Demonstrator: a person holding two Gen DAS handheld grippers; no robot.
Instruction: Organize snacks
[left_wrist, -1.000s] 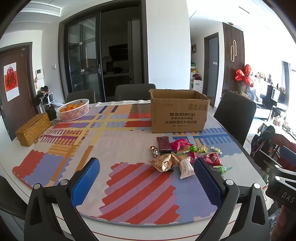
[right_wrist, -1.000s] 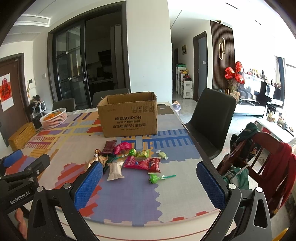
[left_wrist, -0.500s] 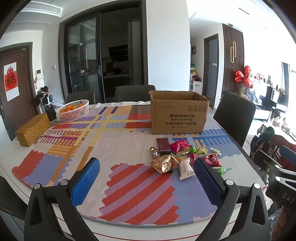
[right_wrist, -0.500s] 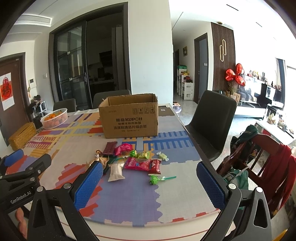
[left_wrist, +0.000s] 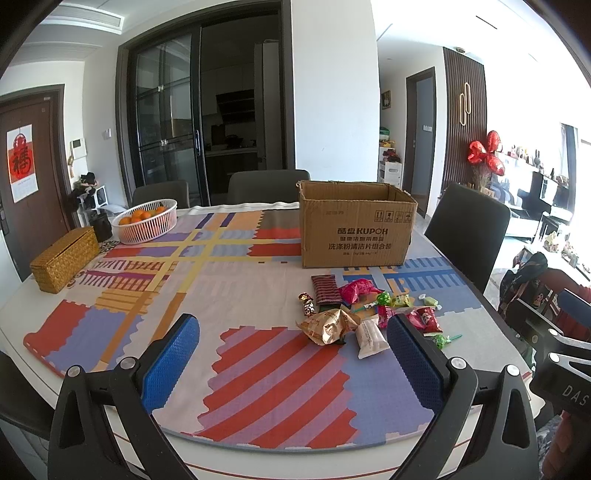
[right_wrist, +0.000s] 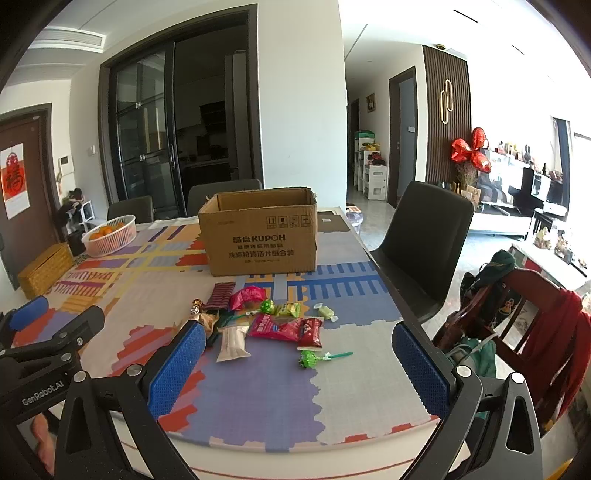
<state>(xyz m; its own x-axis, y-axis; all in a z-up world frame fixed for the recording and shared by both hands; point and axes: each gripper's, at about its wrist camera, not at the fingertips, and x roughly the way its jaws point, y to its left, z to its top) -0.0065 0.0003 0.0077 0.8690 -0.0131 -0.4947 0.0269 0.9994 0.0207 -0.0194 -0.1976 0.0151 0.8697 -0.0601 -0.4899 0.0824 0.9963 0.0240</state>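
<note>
— Where are the snacks?

— In a loose heap on the near right part of the table (left_wrist: 110, 435), on the patterned mat (left_wrist: 258, 369). There is a dark striped packet (right_wrist: 220, 295) at the far left of the heap, a pink wrapper (right_wrist: 246, 296) beside it, a red bag (right_wrist: 275, 328) in the middle with a small red packet (right_wrist: 309, 332) touching its right end, a white packet (right_wrist: 232, 344) to the near left, and a green lollipop (right_wrist: 312, 358) nearest the table edge. A crumpled gold wrapper (left_wrist: 328, 325) lies at the left of the heap.

— And the box?

— The cardboard box (right_wrist: 260, 236) stands open just beyond the heap, upright, apart from the snacks.

— What are the grippers doing?

— The left gripper (left_wrist: 291, 360) hovers over the near edge with its blue fingers (left_wrist: 170, 362) spread wide, holding nothing. The right gripper (right_wrist: 299, 369) is likewise wide open and empty, with the lollipop showing between its fingers.

— Anything else on the table?

— A white basket of oranges (left_wrist: 146, 220) and a woven box (left_wrist: 64, 258) at the far left.
</note>
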